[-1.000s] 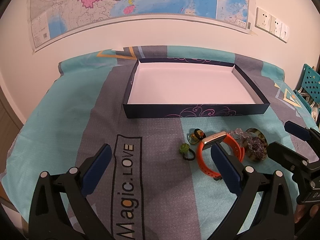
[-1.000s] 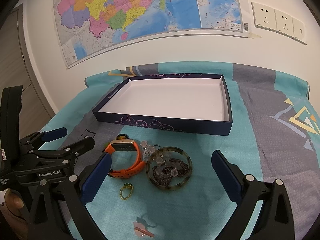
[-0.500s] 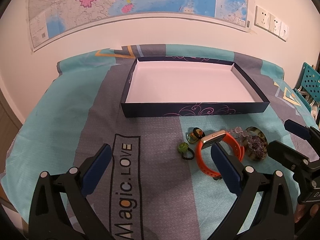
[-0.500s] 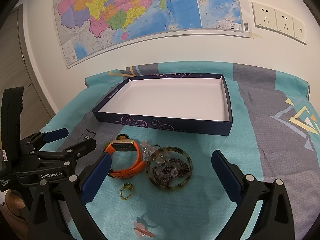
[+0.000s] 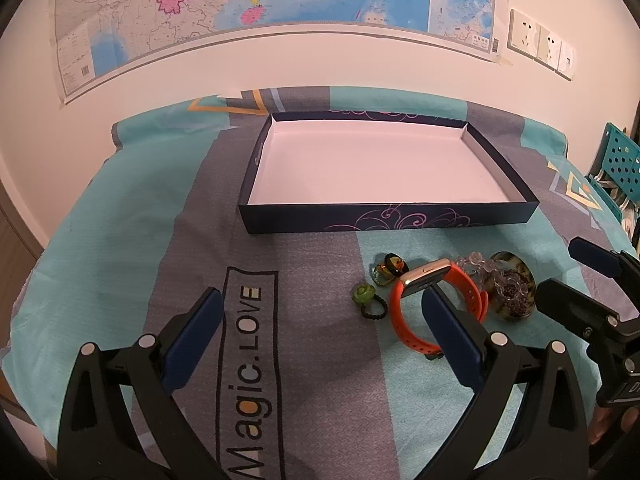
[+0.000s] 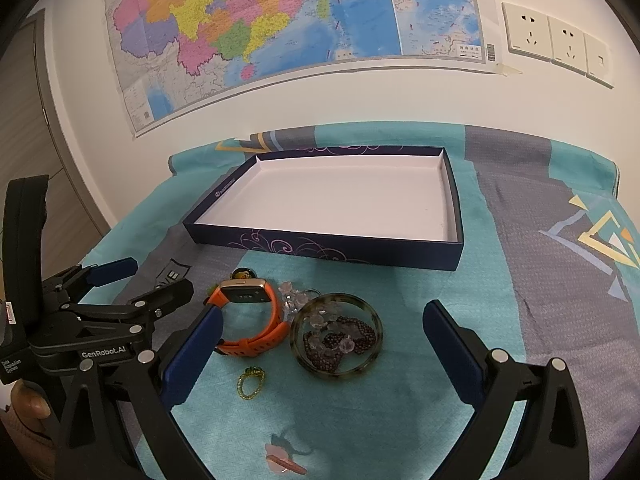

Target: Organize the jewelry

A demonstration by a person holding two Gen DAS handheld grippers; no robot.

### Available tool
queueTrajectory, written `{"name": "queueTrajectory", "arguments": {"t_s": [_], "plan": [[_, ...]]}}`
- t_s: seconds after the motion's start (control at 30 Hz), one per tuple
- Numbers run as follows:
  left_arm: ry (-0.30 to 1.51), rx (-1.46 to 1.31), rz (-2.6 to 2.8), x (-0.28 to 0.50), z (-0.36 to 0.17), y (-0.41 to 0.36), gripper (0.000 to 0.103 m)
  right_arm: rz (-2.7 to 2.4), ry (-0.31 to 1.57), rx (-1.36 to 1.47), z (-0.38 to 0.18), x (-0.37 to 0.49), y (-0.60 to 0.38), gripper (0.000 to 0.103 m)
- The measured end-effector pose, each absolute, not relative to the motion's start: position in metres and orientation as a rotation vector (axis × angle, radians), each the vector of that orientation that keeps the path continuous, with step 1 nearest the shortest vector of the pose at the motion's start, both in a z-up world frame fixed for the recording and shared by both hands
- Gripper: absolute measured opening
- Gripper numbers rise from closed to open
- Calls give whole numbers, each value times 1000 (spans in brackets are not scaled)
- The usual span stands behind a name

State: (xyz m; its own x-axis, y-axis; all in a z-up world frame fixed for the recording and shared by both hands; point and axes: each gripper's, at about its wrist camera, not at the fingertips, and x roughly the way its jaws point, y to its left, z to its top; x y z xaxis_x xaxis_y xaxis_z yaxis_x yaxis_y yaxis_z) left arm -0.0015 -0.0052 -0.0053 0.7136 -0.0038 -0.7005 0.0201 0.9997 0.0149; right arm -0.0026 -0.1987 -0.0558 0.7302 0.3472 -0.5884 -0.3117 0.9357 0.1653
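Observation:
An orange watch (image 5: pixel 464 280) (image 6: pixel 276 308) lies on the cloth in front of a shallow navy box (image 5: pixel 384 224) (image 6: pixel 320 246) with a bare white floor. To the watch's right, a tortoiseshell bangle (image 6: pixel 336 374) (image 5: pixel 528 280) rings dark and clear beads (image 6: pixel 340 340). A small green ring (image 5: pixel 363 293) (image 6: pixel 251 382) and an amber piece (image 5: pixel 394 266) (image 6: pixel 244 274) sit near the watch. My left gripper (image 5: pixel 320 304) (image 6: pixel 154 278) hovers open left of the watch. My right gripper (image 6: pixel 322 314) (image 5: pixel 564 270) hangs open over the bangle, holding nothing.
A pink trinket (image 6: pixel 284 456) lies close under the right gripper. The teal and grey cloth (image 5: pixel 120 240) covers the table up to a wall with a map (image 6: pixel 280 20) and sockets (image 6: pixel 556 44). A teal perforated rack (image 5: pixel 620 164) stands at the right edge.
Almost nothing: both grippers hover open where they were, with only a slight drift. No piece of jewelry has moved.

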Motion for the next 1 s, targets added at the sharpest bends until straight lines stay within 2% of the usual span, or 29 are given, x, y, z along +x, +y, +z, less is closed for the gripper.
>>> {"name": "queueTrajectory", "arguments": {"t_s": [1.0], "plan": [[778,34,-21,0,-5,-8,98,362,651,52,-53,-3,-201,97]]}}
